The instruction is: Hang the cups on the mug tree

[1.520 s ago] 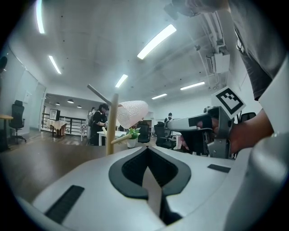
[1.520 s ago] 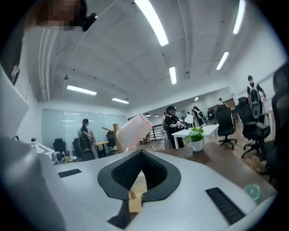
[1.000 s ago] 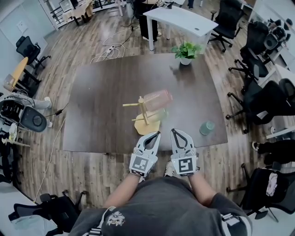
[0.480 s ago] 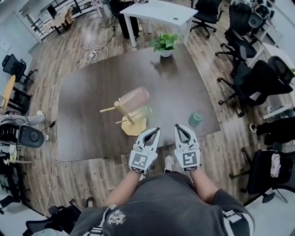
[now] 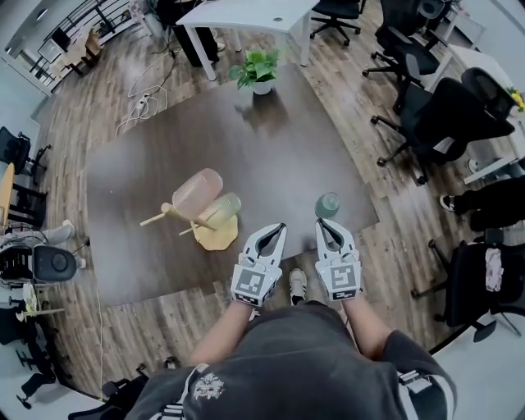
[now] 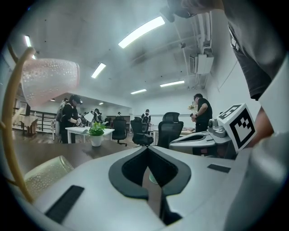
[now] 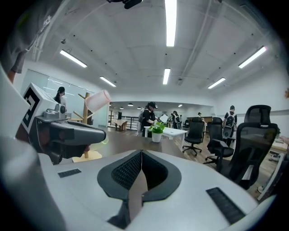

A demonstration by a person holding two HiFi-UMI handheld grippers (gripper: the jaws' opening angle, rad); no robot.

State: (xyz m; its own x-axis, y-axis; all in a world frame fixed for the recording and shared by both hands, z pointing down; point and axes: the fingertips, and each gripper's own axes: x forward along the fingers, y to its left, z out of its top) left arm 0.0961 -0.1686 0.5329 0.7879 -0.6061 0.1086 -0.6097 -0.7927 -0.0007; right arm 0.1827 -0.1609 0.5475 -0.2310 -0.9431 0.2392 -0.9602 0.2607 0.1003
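Observation:
The wooden mug tree (image 5: 209, 230) stands near the front of the dark table (image 5: 271, 156). A pink cup (image 5: 197, 190) and a pale yellow-green cup (image 5: 224, 208) hang on its pegs. A green cup (image 5: 327, 205) stands upright on the table near the front right edge, just beyond my right gripper (image 5: 322, 224). My left gripper (image 5: 280, 228) is beside it, right of the tree's base. Both are shut and hold nothing. The left gripper view shows the pink cup (image 6: 47, 83) and the yellow-green cup (image 6: 45, 173) close on the left. The right gripper view shows the tree (image 7: 86, 131) behind the left gripper (image 7: 67, 133).
A potted plant (image 5: 256, 70) sits at the table's far edge, with a white desk (image 5: 246, 12) behind it. Black office chairs (image 5: 426, 107) crowd the right side. Cables lie on the wooden floor at the far left. People stand in the background of both gripper views.
The view has swung, so the table and mug tree sit further left and the green cup lies closer to my right gripper. Both grippers stay shut, side by side in front of the body.

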